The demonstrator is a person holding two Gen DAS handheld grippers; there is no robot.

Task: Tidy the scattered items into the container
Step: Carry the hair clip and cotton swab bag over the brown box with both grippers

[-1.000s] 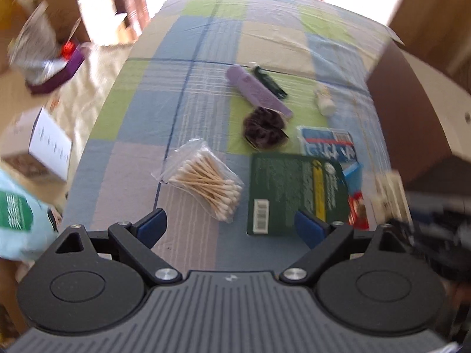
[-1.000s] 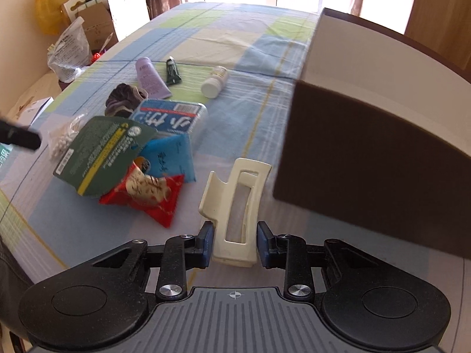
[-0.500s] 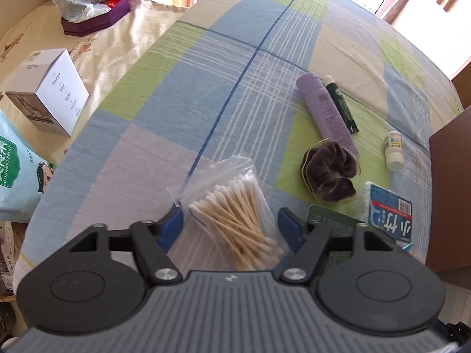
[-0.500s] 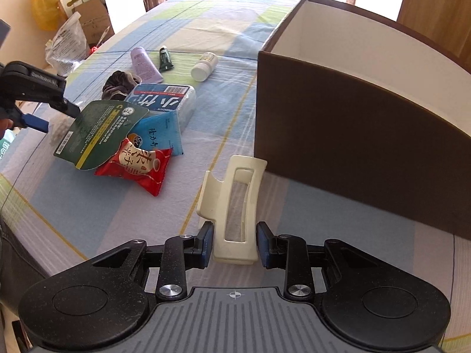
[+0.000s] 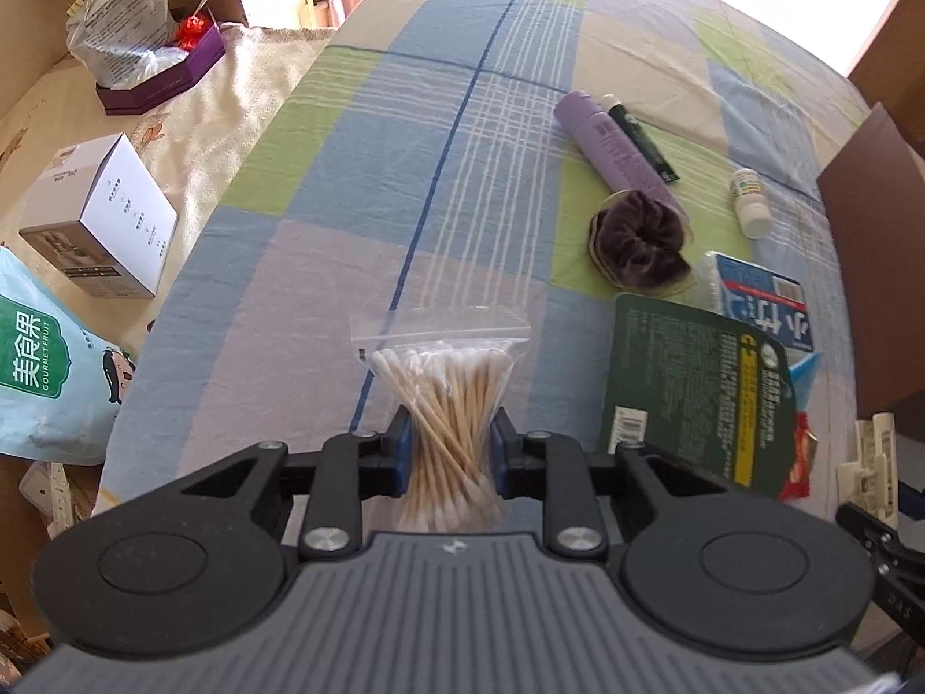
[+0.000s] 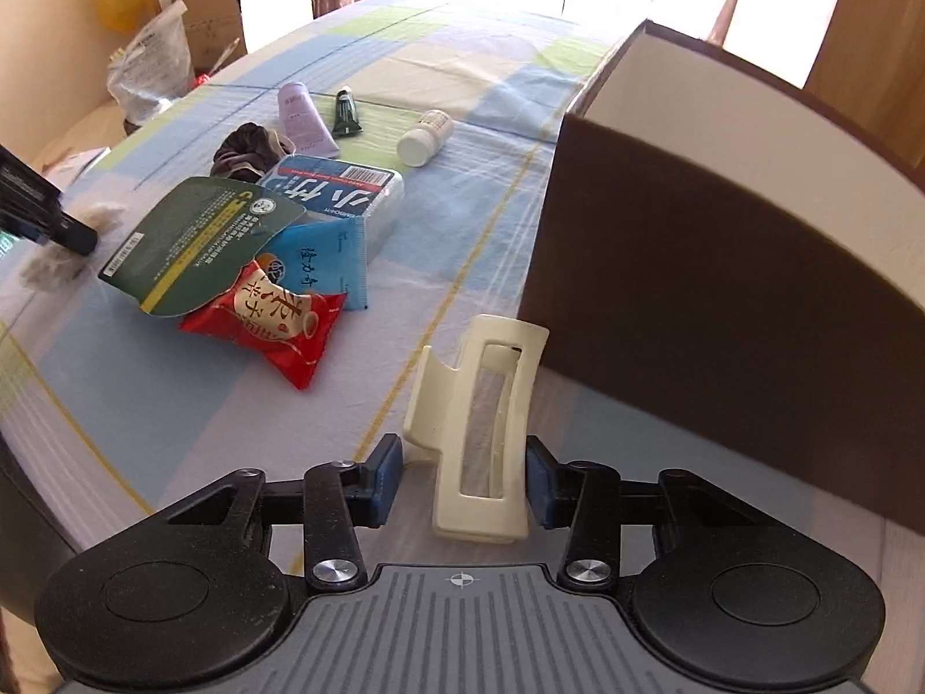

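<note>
Left wrist view shows the left gripper (image 5: 450, 451) at lower centre, its blue pads pressed against both sides of a clear bag of cotton swabs (image 5: 448, 405); the fingers are closed on the bag, which bulges above them and looks to rest on the checked cloth (image 5: 370, 133). To the right of the frame lie a dark green packet (image 5: 694, 387), a dark scrunchie (image 5: 639, 240), a purple tube (image 5: 615, 147), a thin green tube (image 5: 642, 139) and a small white bottle (image 5: 750, 202). Only a brown corner of the box (image 5: 873, 231) shows at the right edge.

Right wrist view has the right gripper (image 6: 459, 483) at lower centre with a cream hair clip (image 6: 480, 434) standing between its fingers. The right pad appears to touch the clip, but a gap shows beside the left pad, so I cannot tell whether it is truly clamped. The brown box fills the right of this frame, its open top above the clip and its near wall just beyond it. A red snack packet (image 6: 272, 324) and a blue packet (image 6: 324, 254) lie at centre left.

The step in hand looks like grasping: each gripper has taken an item, and none is yet in the box. Next, each item probably needs lifting clear of the cloth, carrying over the box's tall wall and releasing inside. The swab bag is soft and may sag or slip, and the clip may need a firmer pinch first.
</note>
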